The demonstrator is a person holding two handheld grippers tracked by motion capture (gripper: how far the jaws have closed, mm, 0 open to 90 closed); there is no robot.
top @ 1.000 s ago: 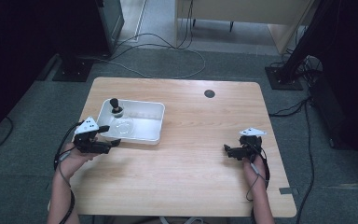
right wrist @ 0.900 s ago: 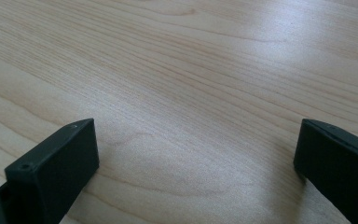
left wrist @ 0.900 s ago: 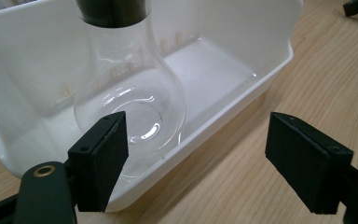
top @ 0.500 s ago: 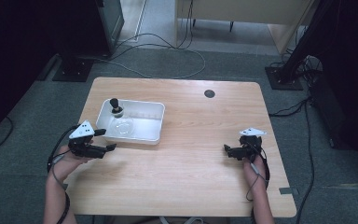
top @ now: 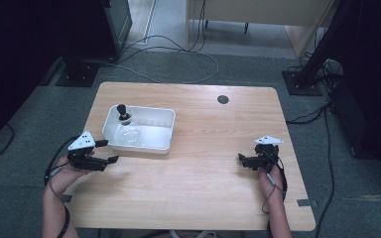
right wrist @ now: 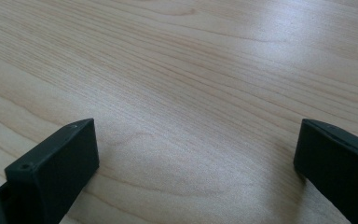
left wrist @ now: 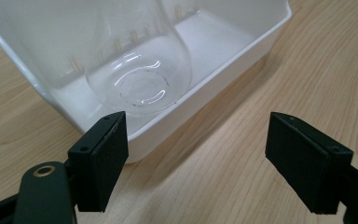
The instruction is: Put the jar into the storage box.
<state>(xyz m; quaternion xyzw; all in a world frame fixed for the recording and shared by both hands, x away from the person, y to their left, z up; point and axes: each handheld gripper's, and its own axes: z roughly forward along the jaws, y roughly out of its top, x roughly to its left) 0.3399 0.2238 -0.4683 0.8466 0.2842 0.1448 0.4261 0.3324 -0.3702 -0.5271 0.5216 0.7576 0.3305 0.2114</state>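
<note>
I see a light wooden table on grey carpet. Black cables loop across the floor beyond its far edge. Dark stands sit far left and far right, a pale cabinet behind.

white tray – clear flask – pale wood-grain table

Glass flask in tray, left tongs just before it.
</note>
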